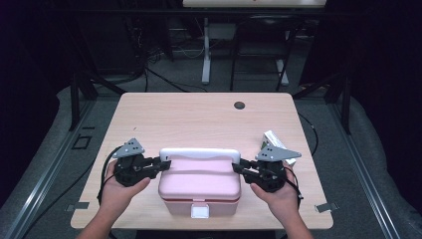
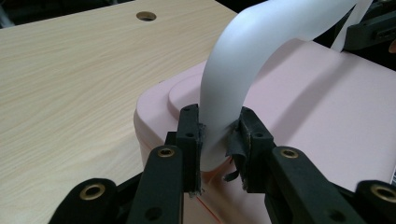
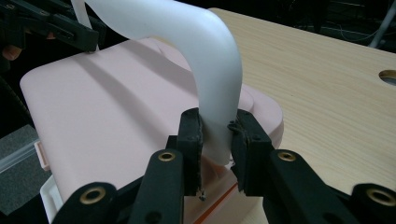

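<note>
A pale pink plastic box w/ rounded corners (image 1: 200, 186) sits near the front edge of the light wood table (image 1: 199, 119), right between the person's two hands. Its white curved carry handle (image 1: 199, 154) arches up over the lid, one leg at each end.

Left gripper (image 1: 161, 165) is clamped on the handle's left leg; in the left gripper view the black pads (image 2: 192, 135) press both sides of the white plastic low down, close to where it meets the lid. Right gripper (image 1: 238, 169) does the same on the other leg, pads (image 3: 192, 140) squeezing it just above the lid. So both are closed on the handle, nothing loose between them.

Looks like the grip is low and symmetrical on purpose: holding both legs near the pivots keeps the box level and stops it swinging, and prob. lets them fold or raise the handle evenly. A white latch tab (image 1: 200, 211) at the front faces the person, appears shut.

A small white and green carton (image 1: 276, 144) lies behind the right gripper near the table's right edge, apart from the box. A round cable hole (image 1: 239, 105) sits farther back.
</note>
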A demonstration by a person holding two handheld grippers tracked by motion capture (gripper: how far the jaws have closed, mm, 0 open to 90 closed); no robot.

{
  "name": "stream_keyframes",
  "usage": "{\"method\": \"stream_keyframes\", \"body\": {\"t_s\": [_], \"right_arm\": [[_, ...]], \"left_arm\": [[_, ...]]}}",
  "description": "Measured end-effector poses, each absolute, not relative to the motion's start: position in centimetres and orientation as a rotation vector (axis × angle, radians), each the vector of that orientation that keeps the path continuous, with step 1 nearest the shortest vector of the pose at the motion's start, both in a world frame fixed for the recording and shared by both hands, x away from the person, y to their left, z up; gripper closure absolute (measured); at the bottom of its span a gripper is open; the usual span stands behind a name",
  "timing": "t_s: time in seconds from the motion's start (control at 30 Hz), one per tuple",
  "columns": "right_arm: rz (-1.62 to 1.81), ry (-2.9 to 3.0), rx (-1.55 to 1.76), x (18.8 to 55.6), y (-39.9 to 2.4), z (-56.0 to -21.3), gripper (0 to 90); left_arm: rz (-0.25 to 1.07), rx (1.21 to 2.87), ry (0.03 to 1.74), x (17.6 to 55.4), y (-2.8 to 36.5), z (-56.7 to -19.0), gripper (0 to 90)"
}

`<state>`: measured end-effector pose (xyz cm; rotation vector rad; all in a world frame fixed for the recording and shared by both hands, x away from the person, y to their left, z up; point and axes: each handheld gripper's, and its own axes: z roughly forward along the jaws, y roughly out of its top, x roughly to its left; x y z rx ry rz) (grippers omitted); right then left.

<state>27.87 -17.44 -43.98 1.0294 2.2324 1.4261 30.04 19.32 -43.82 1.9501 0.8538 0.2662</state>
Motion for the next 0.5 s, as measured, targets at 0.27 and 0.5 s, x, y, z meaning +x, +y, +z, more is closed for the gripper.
{"method": "stream_keyframes", "body": {"t_s": [0.27, 0.5], "right_arm": [[1.439, 2.236, 1.046, 28.2, -17.6, -43.6, 74.2], [1.460, 2.230, 1.058, 28.3, -17.8, -43.0, 74.3]], "left_arm": [[0.261, 1.949, 0.854, 30.3, 19.3, -43.3, 73.8], [0.221, 1.886, 0.867, 30.1, 20.3, -42.8, 66.9]]}}
